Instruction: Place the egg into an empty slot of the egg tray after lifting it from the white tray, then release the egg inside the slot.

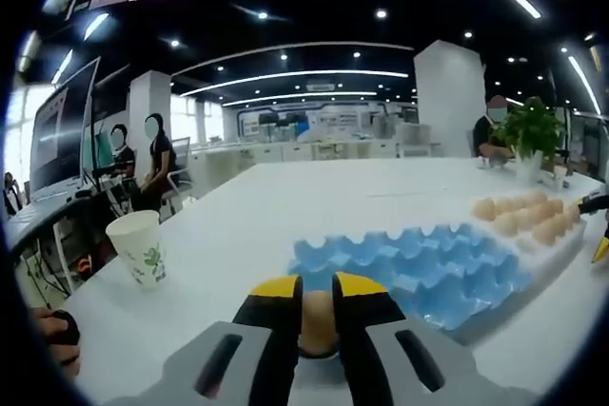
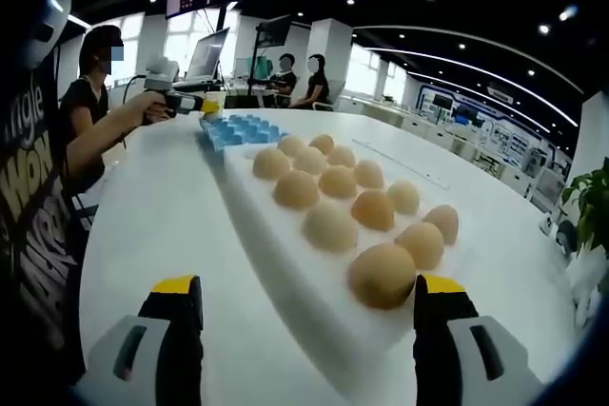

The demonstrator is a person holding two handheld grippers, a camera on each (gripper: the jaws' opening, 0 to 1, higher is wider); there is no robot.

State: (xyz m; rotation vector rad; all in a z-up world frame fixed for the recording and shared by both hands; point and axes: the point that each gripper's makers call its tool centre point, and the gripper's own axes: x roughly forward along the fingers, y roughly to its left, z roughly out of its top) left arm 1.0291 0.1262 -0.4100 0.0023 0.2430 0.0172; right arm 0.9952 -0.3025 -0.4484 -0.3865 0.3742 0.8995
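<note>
The left gripper held a brown egg between its yellow-tipped jaws just short of the blue egg tray, while more eggs sat on the white tray beyond and a paper cup stood on the desk.

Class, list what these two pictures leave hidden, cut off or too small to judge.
- Left gripper view: most of the egg is covered by the left claw that clamps it.
- Left gripper view: the near slots of the blue egg tray are hidden behind that claw.
- Right gripper view: the blue egg tray is too far and small to count slots.
- Right gripper view: the white tray has its near end cut off between the open right claw tips.
</note>
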